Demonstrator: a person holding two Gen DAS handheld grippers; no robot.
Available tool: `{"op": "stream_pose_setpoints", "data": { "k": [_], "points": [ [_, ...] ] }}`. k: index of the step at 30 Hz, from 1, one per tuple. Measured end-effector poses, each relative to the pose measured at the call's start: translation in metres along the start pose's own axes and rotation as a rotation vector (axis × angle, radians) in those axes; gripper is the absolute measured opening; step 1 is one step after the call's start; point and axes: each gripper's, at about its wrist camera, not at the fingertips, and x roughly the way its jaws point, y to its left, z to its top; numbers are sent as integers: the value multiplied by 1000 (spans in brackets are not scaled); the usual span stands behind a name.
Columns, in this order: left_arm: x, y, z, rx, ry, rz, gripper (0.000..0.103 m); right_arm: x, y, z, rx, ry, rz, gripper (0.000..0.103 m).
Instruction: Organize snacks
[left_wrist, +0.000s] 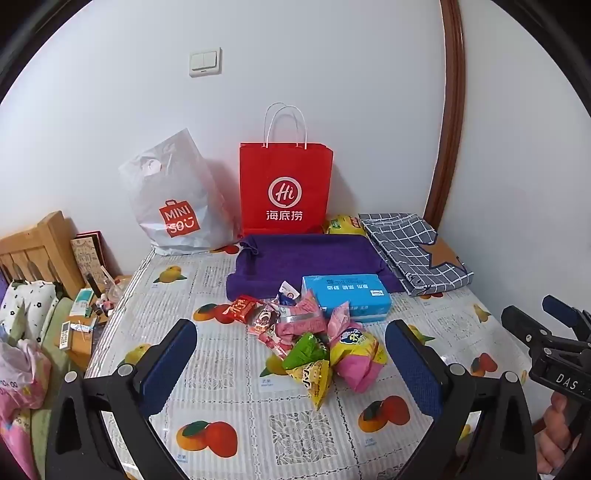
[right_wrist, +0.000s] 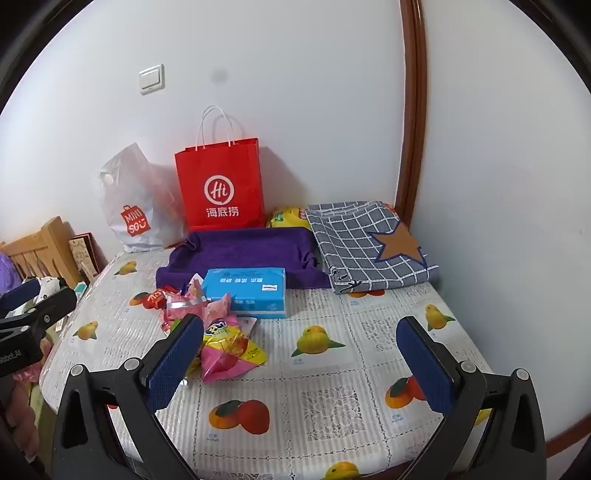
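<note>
both tongs (left_wrist: 291, 354) (right_wrist: 301, 350) gape empty above snack pile (left_wrist: 310, 339).

Fruit-print table (left_wrist: 229, 413): snack pile (left_wrist: 310, 339), tissue pack (left_wrist: 347, 295), purple towel (left_wrist: 306, 258), 2 bags (left_wrist: 284, 184).

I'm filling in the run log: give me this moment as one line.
stage: start | left gripper: open, empty | right gripper: open, empty | snack pile: loose on table, by tissue pack | red bag: upright at wall
</note>
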Motion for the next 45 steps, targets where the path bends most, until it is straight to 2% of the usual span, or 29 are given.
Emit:
{"op": "stream_pose_setpoints", "data": {
  "k": [11,45],
  "points": [
    [1,4,-1,-42,9,-10,102,2,2,-3,7,6,-1,103],
    [-5,7,0,-36,-10,-8,102,-7,1,1,7,-7,12,103]
  ]
}}
